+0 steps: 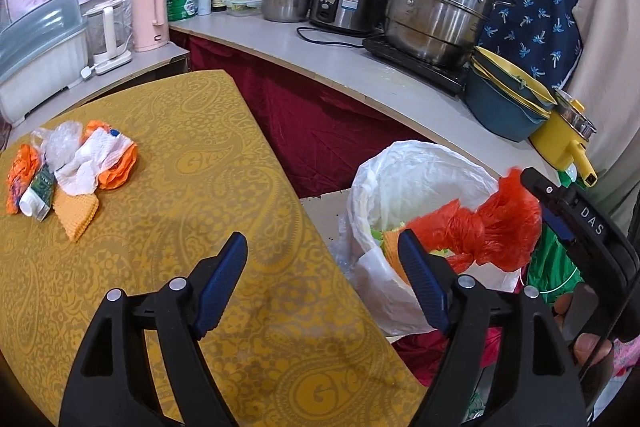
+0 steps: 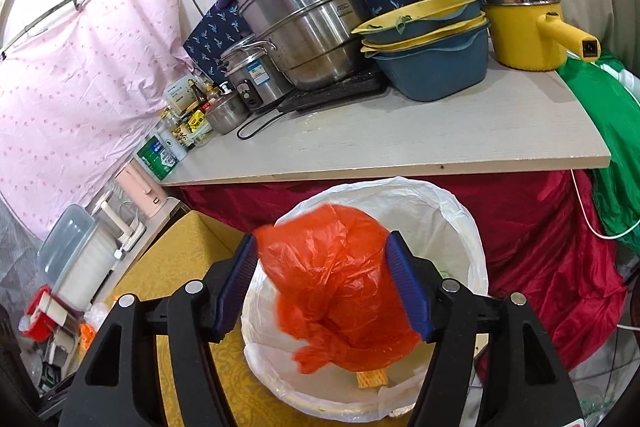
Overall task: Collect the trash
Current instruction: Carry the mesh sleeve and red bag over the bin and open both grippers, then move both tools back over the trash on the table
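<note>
In the left wrist view the left tongs stand wide apart with nothing between them, over the edge of the yellow bench. Far left on that bench lies a trash pile: tissue, orange bags, a small carton, a waffle cloth. To the right a white-lined bin stands beside the bench, and the right tongs are above it with an orange bag at their tips. In the right wrist view the right tongs are spread, the bag between the blue pads right over the bin; whether the pads press on it I cannot tell.
</note>
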`<control>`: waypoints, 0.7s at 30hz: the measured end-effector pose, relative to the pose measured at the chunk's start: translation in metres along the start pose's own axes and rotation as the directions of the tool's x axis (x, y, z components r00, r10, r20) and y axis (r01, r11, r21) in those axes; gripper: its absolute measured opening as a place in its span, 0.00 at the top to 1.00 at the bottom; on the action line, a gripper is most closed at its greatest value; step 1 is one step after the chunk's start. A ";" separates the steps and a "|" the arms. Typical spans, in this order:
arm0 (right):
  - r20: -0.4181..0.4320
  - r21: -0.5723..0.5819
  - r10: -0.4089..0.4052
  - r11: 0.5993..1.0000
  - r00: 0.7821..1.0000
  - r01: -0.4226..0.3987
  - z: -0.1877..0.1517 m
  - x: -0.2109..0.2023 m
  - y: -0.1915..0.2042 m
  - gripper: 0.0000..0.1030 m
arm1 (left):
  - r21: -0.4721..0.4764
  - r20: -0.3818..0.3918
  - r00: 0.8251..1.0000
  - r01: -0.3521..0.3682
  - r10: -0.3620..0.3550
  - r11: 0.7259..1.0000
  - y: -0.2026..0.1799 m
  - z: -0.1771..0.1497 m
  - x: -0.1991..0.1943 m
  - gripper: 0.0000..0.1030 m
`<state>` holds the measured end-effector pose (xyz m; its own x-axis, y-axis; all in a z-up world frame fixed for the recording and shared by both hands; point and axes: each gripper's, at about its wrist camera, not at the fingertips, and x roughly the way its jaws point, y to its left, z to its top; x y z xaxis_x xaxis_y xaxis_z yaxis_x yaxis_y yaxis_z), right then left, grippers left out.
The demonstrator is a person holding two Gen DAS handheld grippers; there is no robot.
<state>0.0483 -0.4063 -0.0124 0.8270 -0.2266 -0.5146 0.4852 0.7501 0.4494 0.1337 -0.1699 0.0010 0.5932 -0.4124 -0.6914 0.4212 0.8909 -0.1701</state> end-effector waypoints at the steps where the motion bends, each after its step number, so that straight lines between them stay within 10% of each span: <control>1: 0.004 0.000 -0.002 1.000 1.000 0.002 0.001 0.000 0.001 0.38 | -0.004 0.000 1.000 -0.002 0.002 1.000 0.002 -0.001 -0.001 0.28; 21: -0.016 -0.082 0.099 0.992 0.995 -0.100 -0.017 -0.031 0.062 0.32 | -0.101 0.053 0.995 -0.080 0.086 0.992 0.063 -0.015 -0.044 0.21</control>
<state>0.0473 -0.3424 0.0190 0.8663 -0.1410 -0.4792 0.3748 0.8176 0.4371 0.1237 -0.0928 0.0105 0.6624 -0.3438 -0.6656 0.3007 0.9358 -0.1841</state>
